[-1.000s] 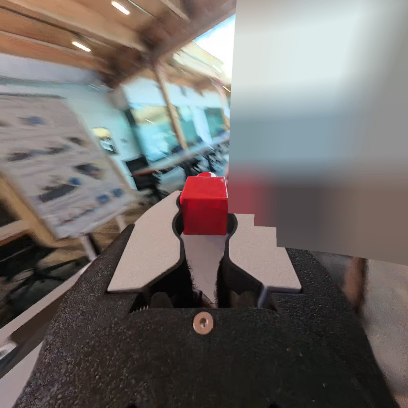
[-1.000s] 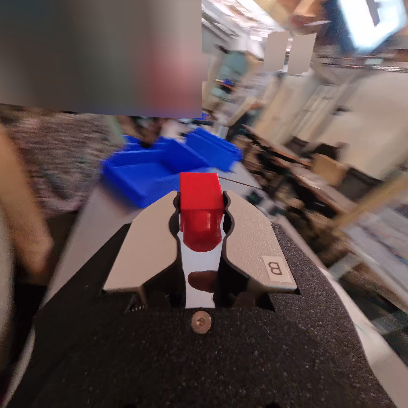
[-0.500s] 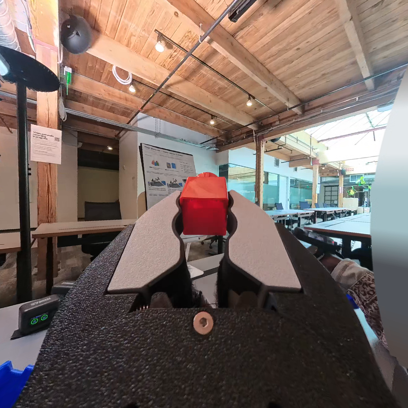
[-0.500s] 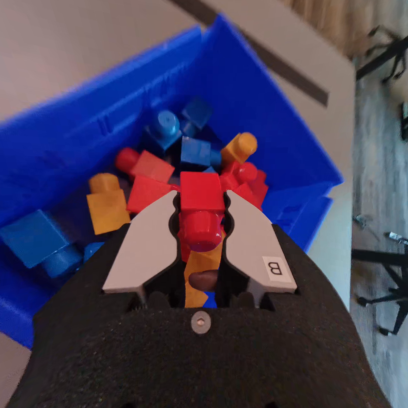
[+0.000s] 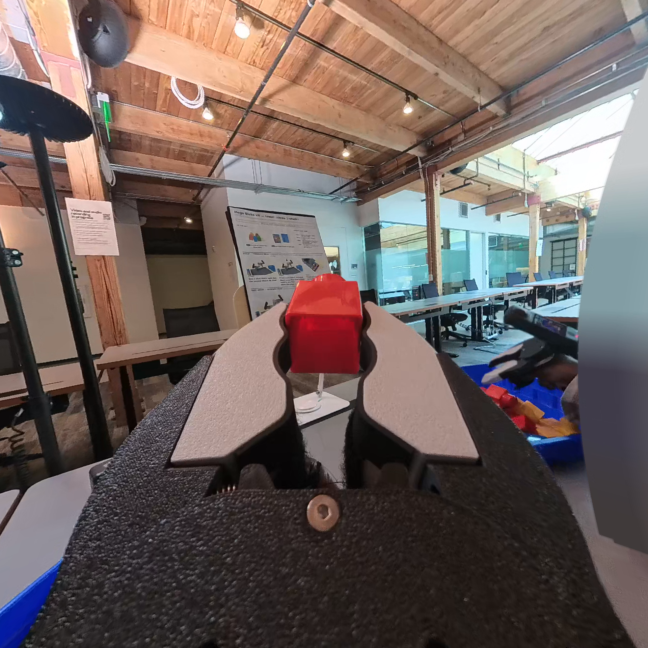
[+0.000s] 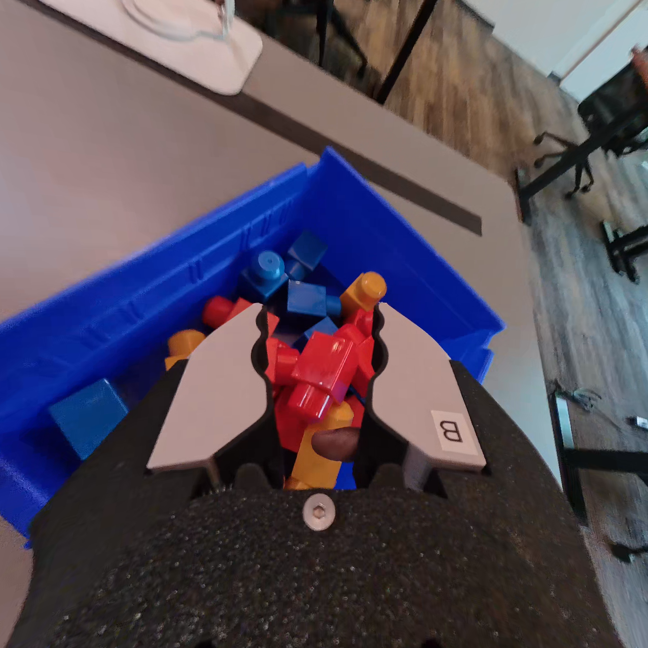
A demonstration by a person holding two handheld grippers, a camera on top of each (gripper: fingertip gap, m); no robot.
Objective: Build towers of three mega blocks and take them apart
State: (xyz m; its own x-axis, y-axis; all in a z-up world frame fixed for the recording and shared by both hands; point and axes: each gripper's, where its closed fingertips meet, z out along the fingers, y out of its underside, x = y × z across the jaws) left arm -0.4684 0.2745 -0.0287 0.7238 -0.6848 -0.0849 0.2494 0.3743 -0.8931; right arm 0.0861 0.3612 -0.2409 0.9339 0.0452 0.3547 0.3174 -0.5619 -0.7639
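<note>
1. Looks like the take-apart half to me: the right gripper (image 6: pixel 319 315) hangs over the deep blue plastic bin (image 6: pixel 403 245) with its jaws spread wide and nothing pressed between the pads. A glossy red one-stud plastic block (image 6: pixel 324 364) lies tilted in the gap, on top of the heap or dropping onto it, can't say which.

2. The left gripper (image 5: pixel 323 326) is clenched on a second red one-stud block (image 5: pixel 323 329), both grey fingers (image 5: pixel 245 368) snug against its sides, stud pointing away from the camera. It's up in the air, aimed out at the room, well clear of the grey tabletop (image 5: pixel 42 519).

3. Next move, my guess: bring that held block over the bin and let go, or keep it as a tower base. Either way the right one has to get out of the way or grab something first.

4. Room-wise: the bin walls are tall and close on both sides of the right fingers, and the pile of red, blue and orange blocks (image 6: pixel 308 298) is crowded, so straight up is the easy exit.

5. The table edge (image 6: pixel 385 175) runs just beyond the bin, with open floor past it. A white lamp base (image 6: pixel 196 42) sits well apart from the bin.
</note>
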